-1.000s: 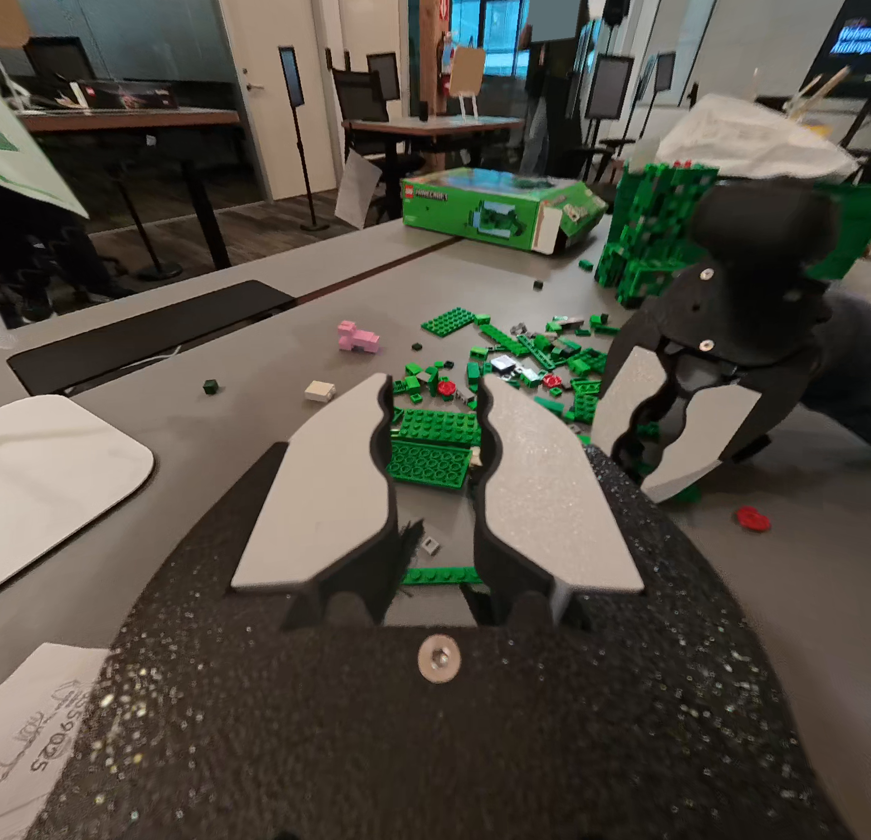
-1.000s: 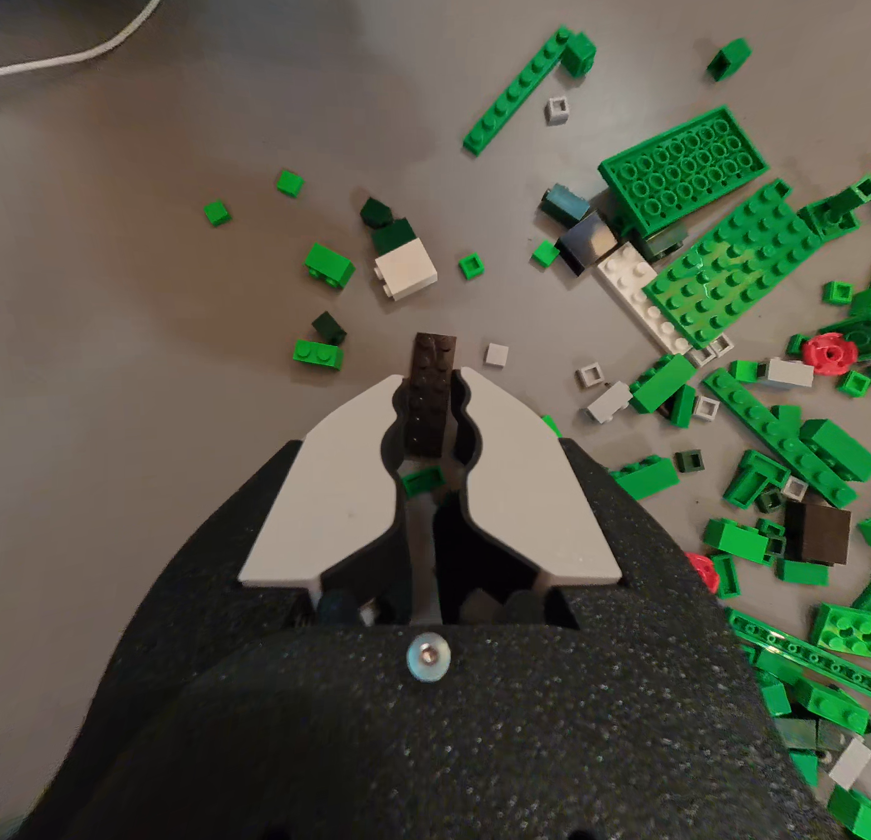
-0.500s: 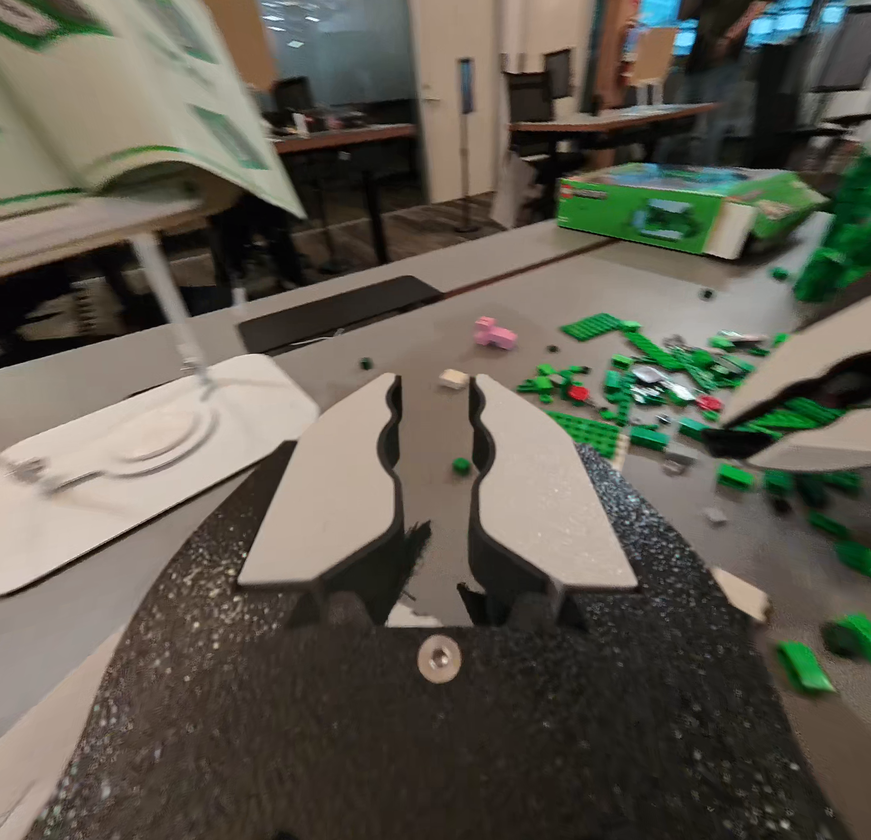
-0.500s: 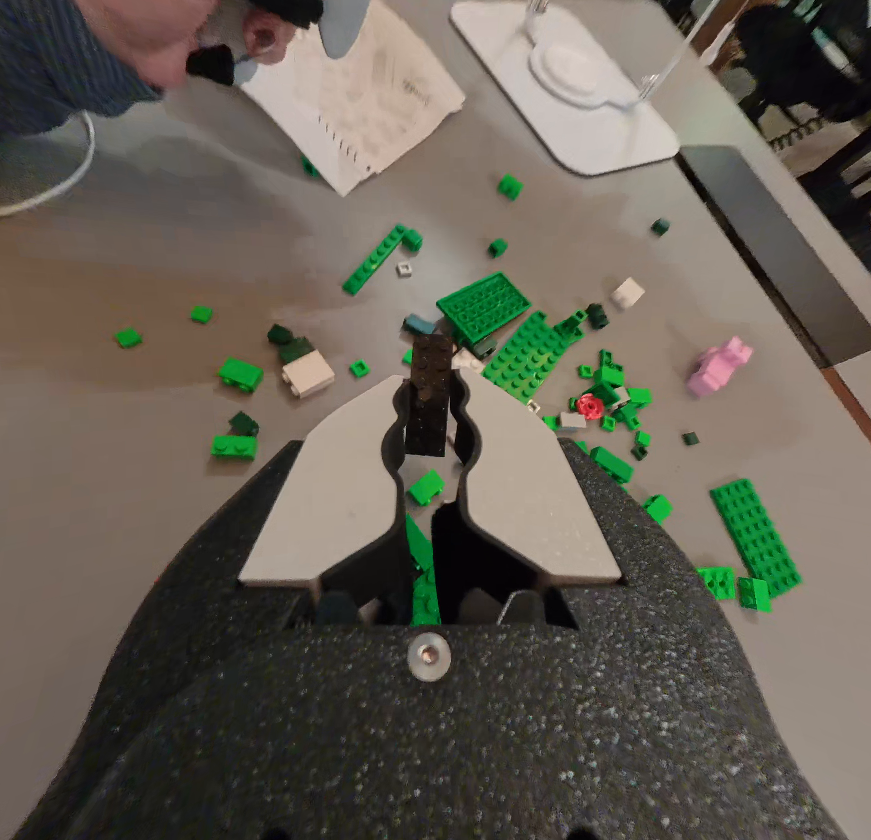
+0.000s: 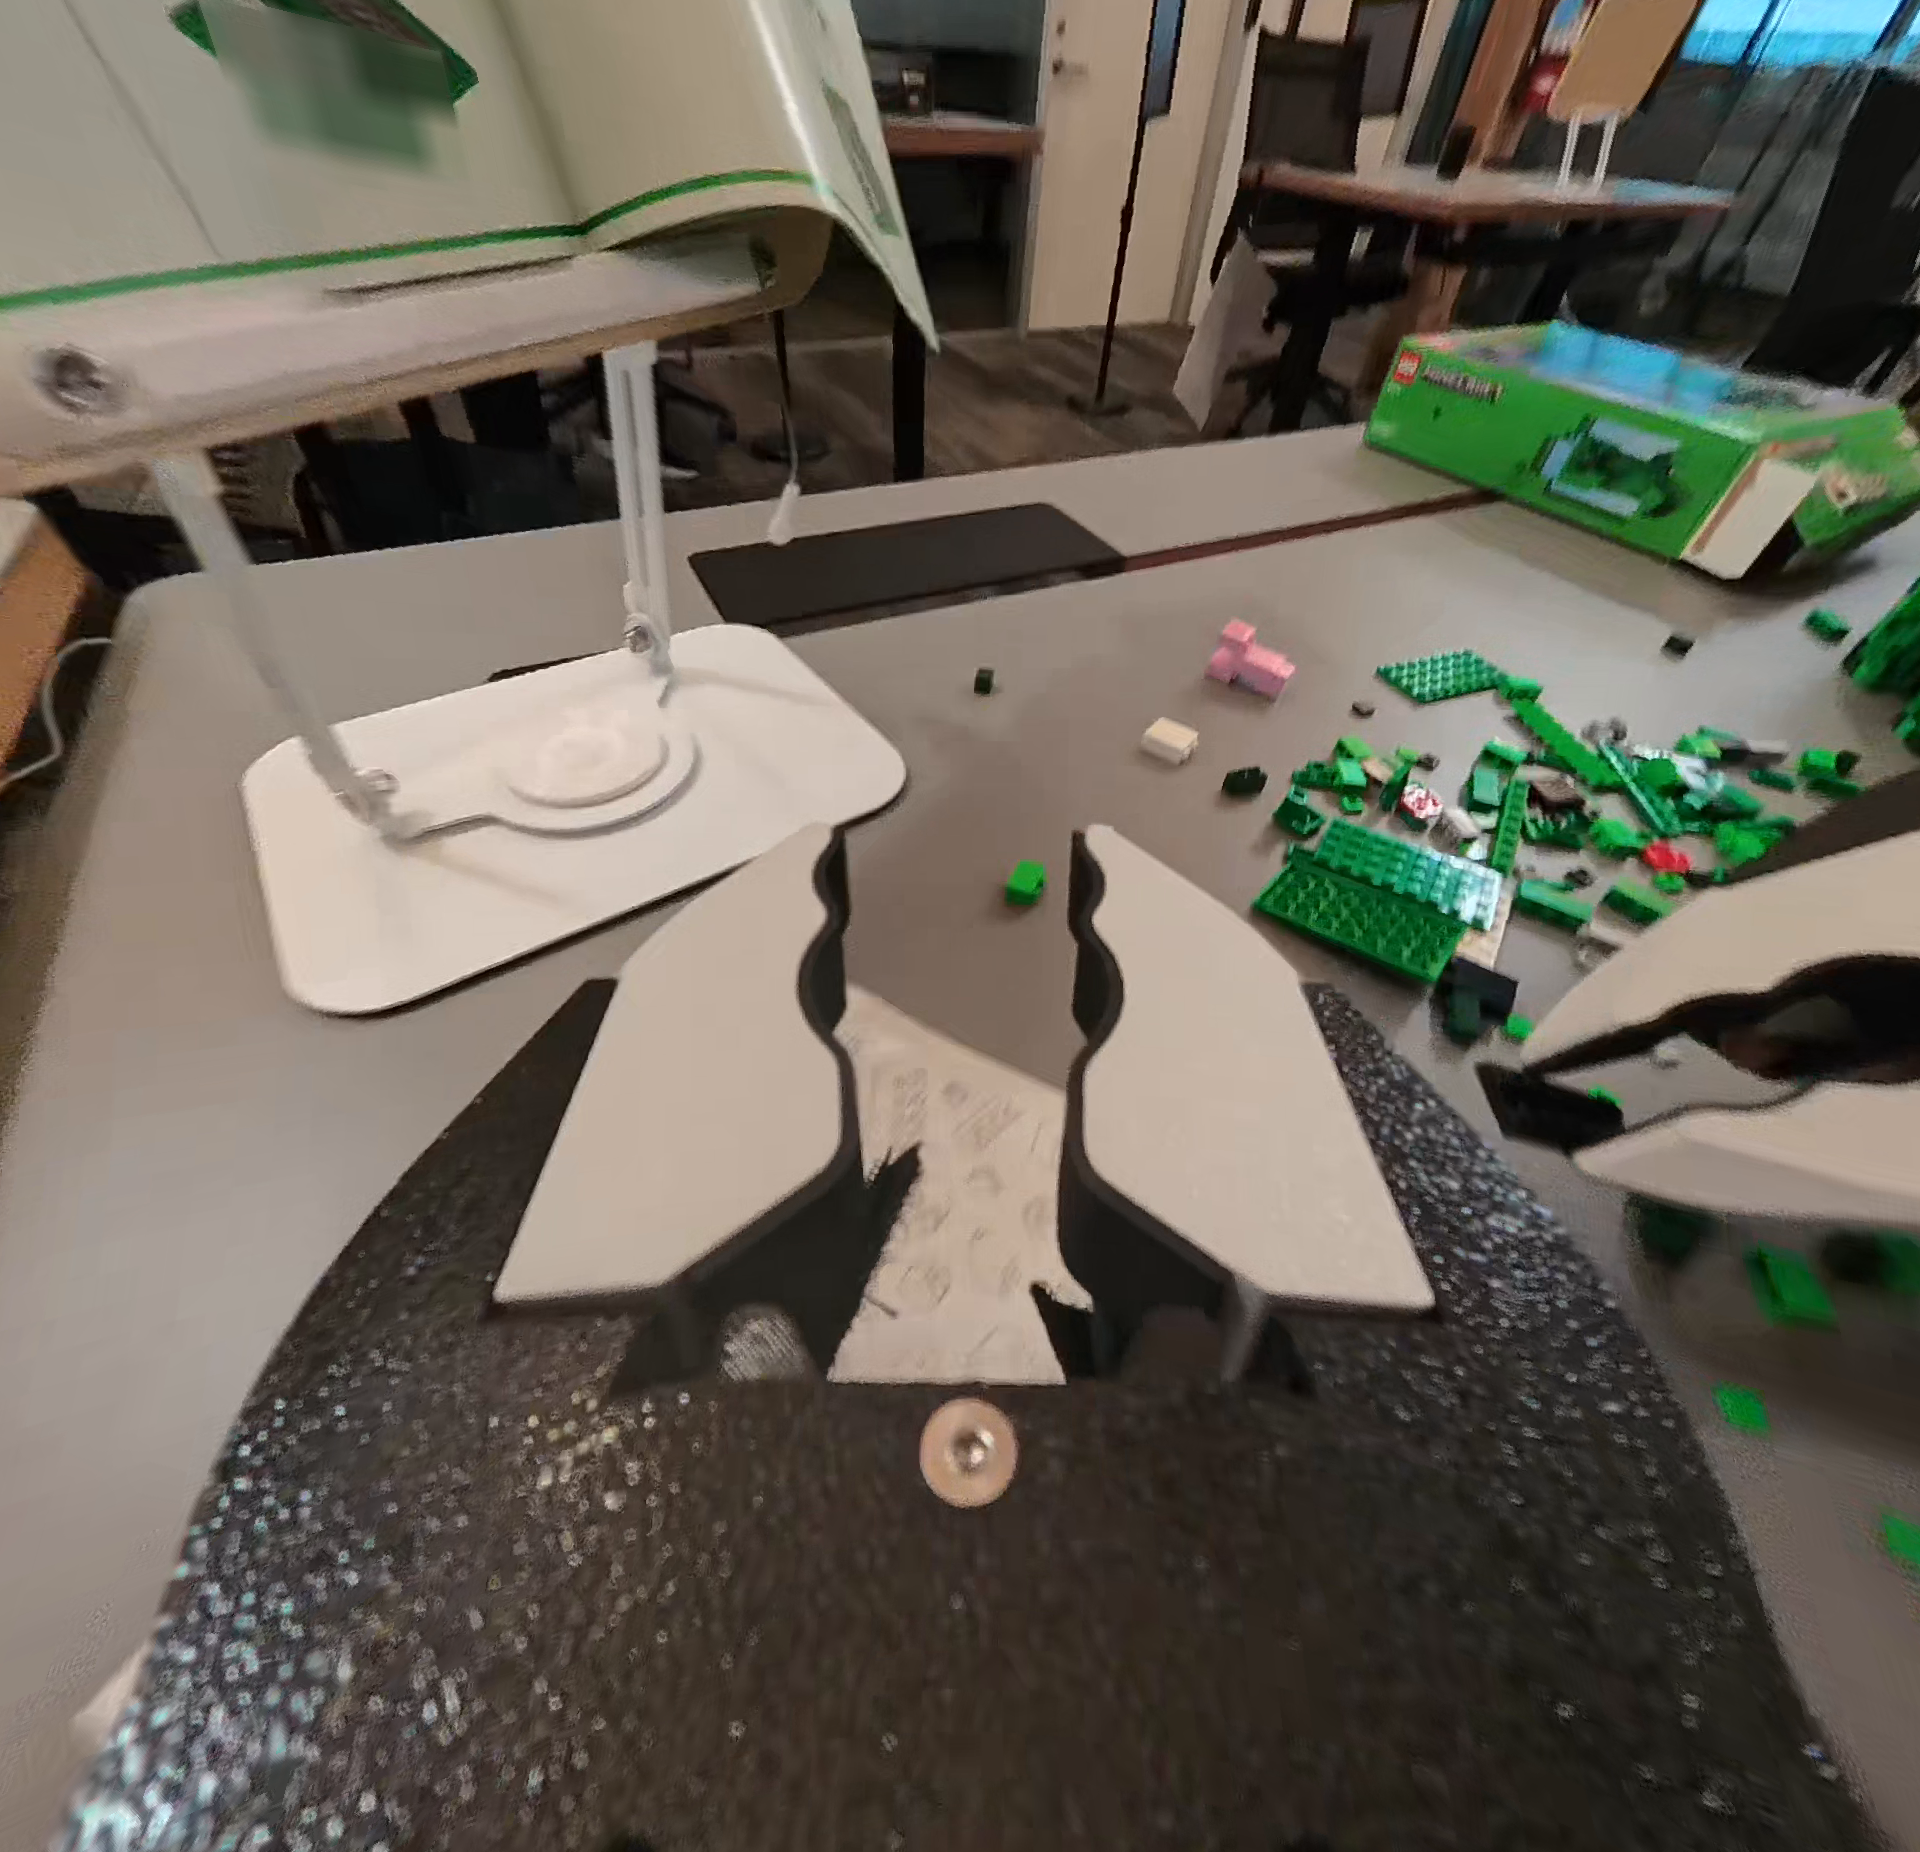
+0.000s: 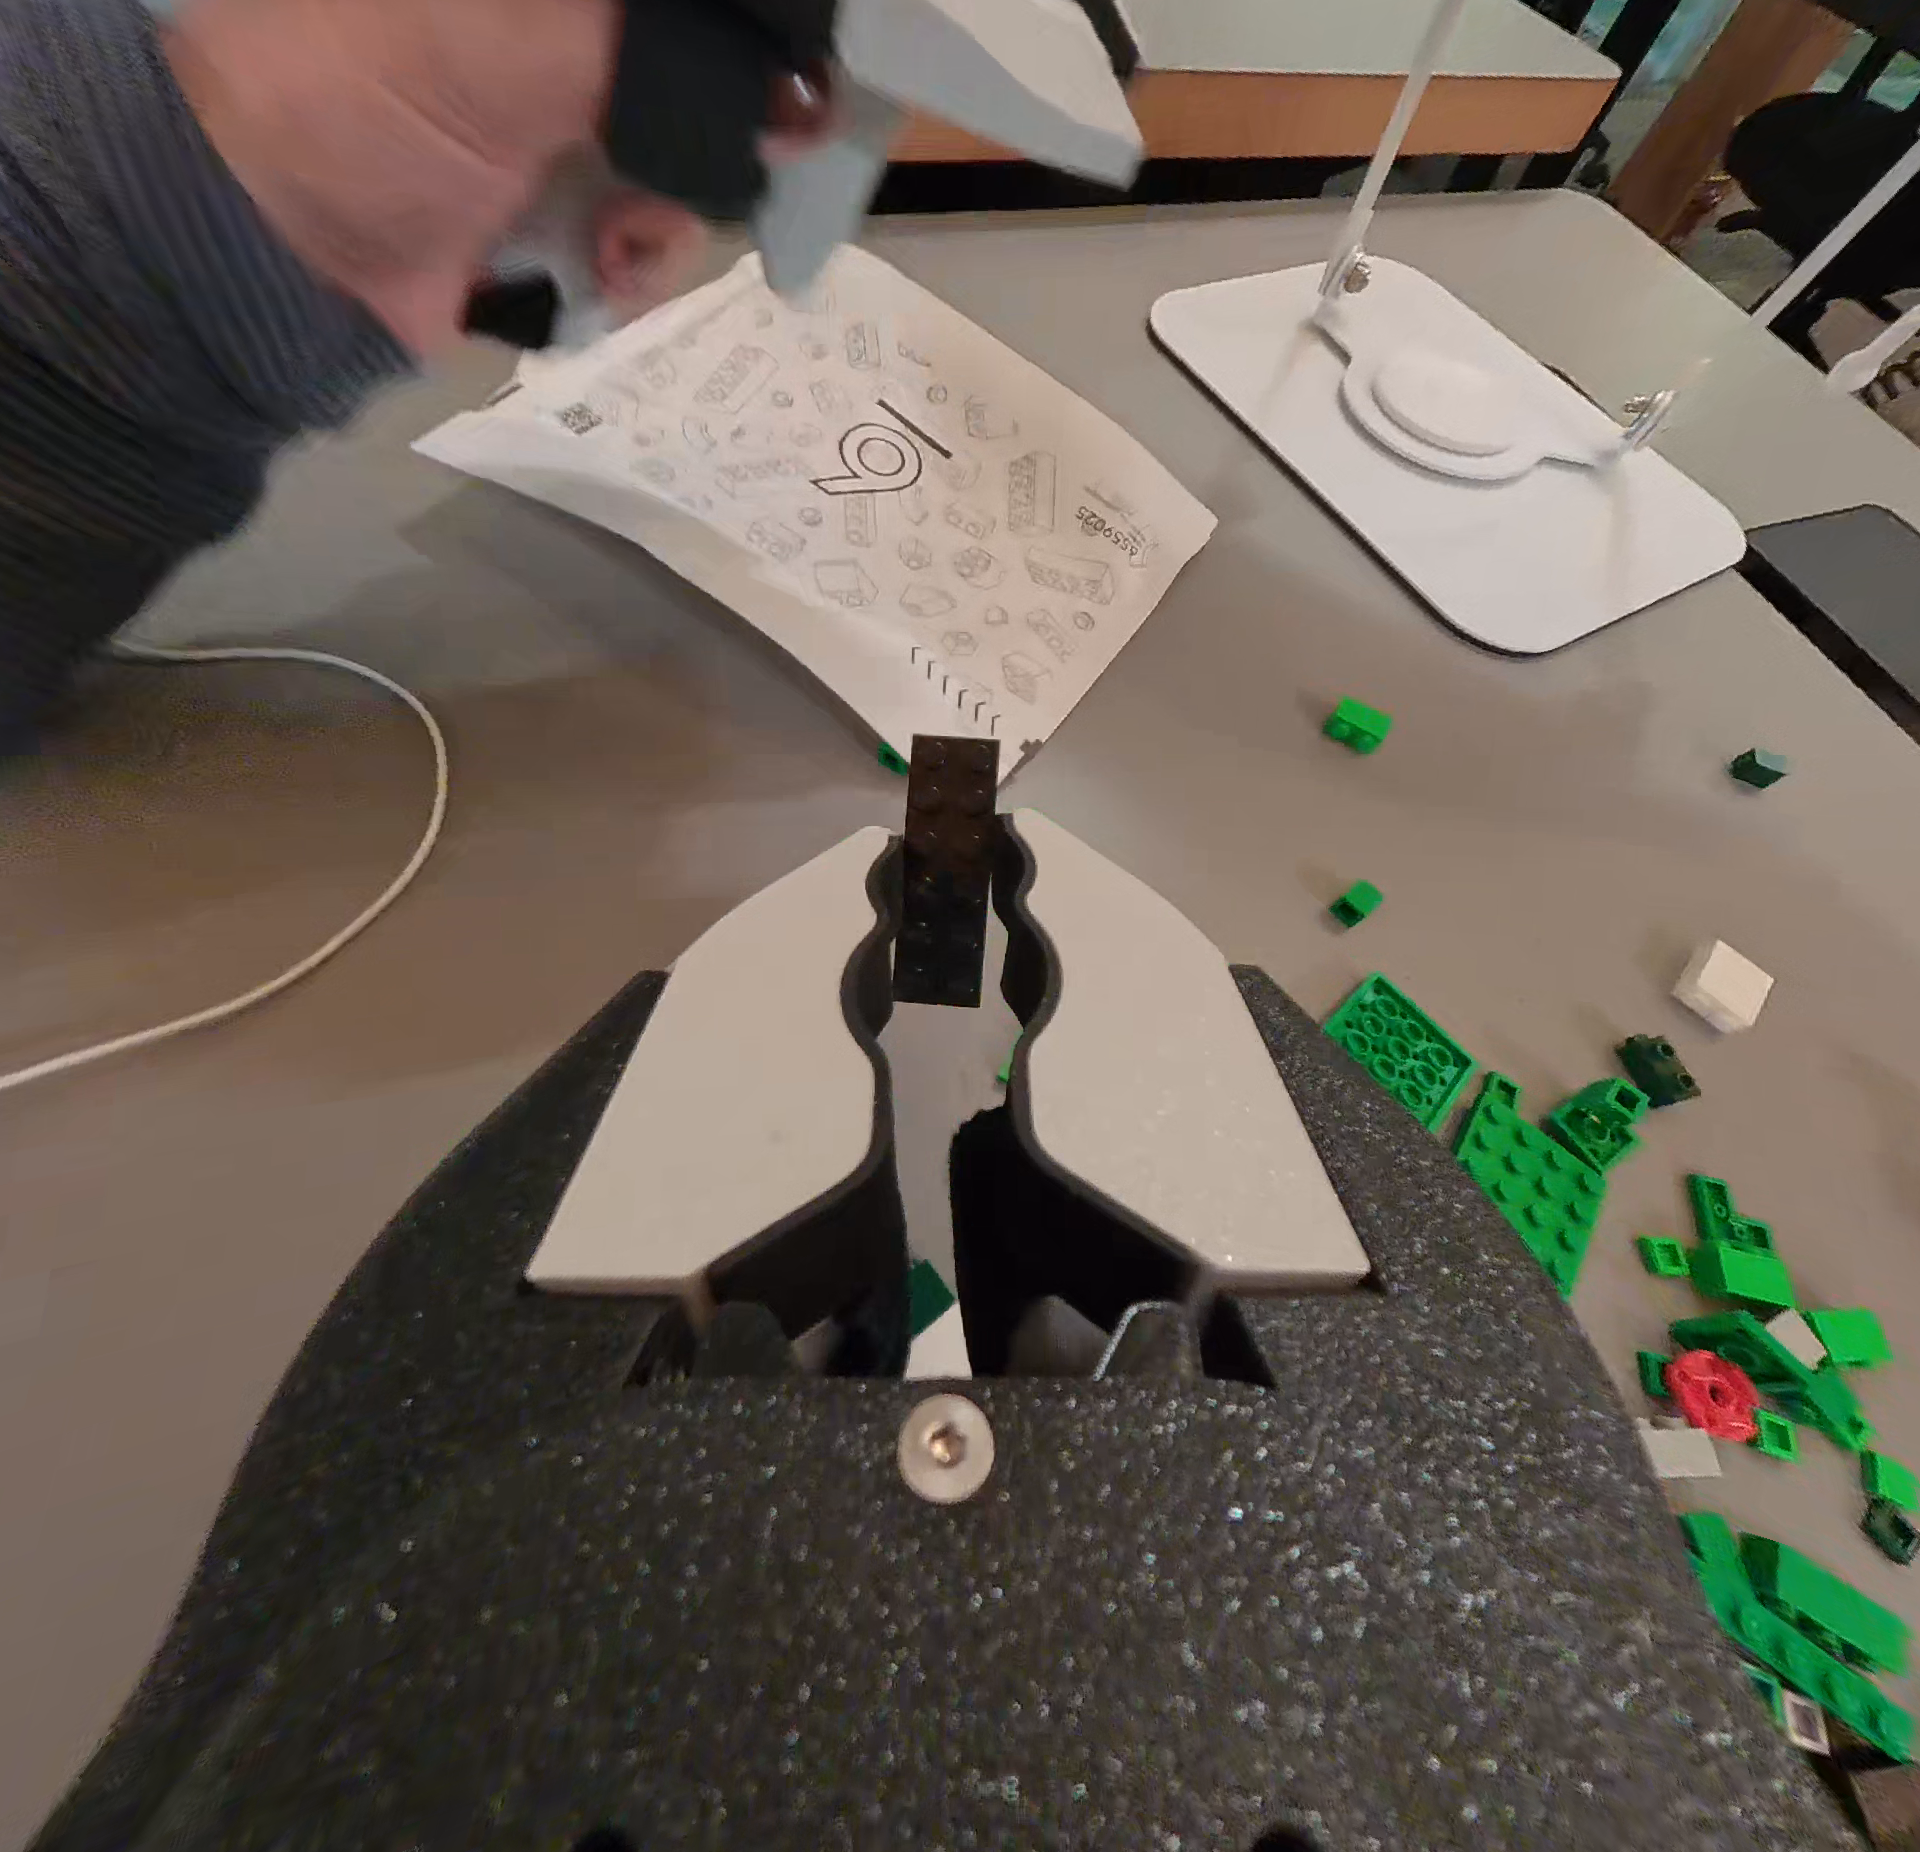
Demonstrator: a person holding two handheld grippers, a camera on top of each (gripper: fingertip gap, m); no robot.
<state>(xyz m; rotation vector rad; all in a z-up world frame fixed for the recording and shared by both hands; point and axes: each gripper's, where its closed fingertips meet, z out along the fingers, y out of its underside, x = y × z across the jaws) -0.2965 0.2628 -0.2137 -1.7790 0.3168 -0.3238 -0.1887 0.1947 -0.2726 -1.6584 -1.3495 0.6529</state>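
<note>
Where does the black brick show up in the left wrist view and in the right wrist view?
Left wrist view: black brick at the right edge, clamped in the right tool.
Right wrist view: black brick at centre, between that tool's fingers.
Shared landmark: white stand base.

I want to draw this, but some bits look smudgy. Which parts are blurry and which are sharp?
Right wrist view: the hand at top left is smeared by motion, while the black brick in the right gripper and the paper are sharp. Left wrist view: the booklet and far room are soft, and straight edges bend near the borders.
</note>
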